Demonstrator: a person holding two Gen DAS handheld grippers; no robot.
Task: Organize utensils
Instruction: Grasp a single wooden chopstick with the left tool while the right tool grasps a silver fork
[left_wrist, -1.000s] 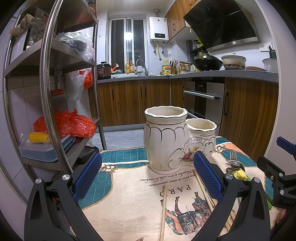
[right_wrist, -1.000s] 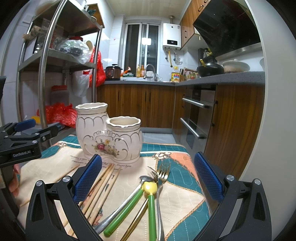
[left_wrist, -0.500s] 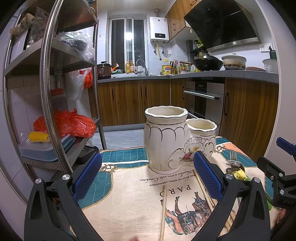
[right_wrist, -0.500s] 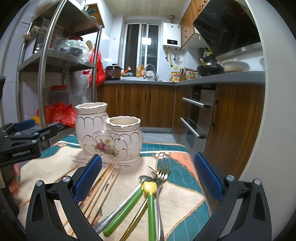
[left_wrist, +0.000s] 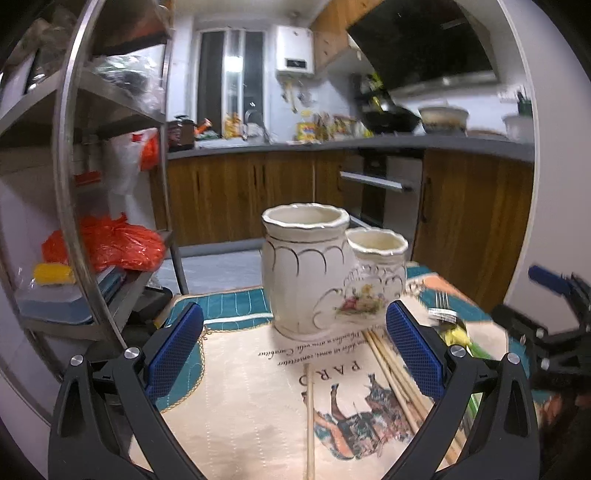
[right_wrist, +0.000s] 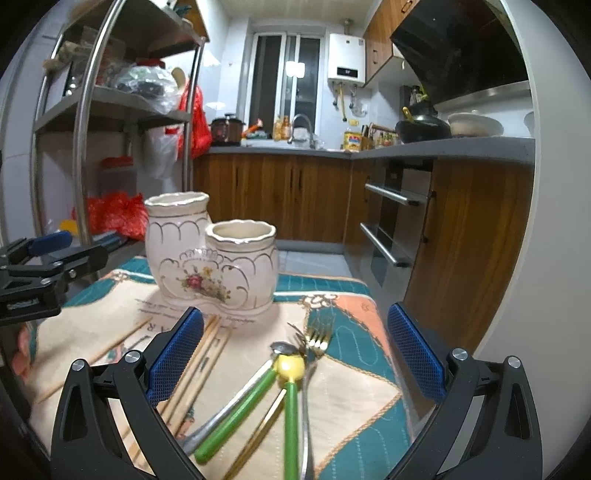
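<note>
Utensils lie loose on the patterned cloth, seemingly within easy reach of the right gripper, jaws wide and empty: two green-handled spoons, one fork, several chopsticks. Left gripper is likewise wide, empty. Beyond stands one two-cup ceramic holder, both cups open to receive them.

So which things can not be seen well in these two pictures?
- Inside of the two-part holder: both views look from the side, so its walls hide the bottom.
- Lower ends of the green-handled spoons and the fork: cut off by the bottom edge, right wrist view.
- Chopsticks: partly behind the right gripper finger.
- The same cutlery in the left wrist view: blurred, behind the left gripper finger.
</note>
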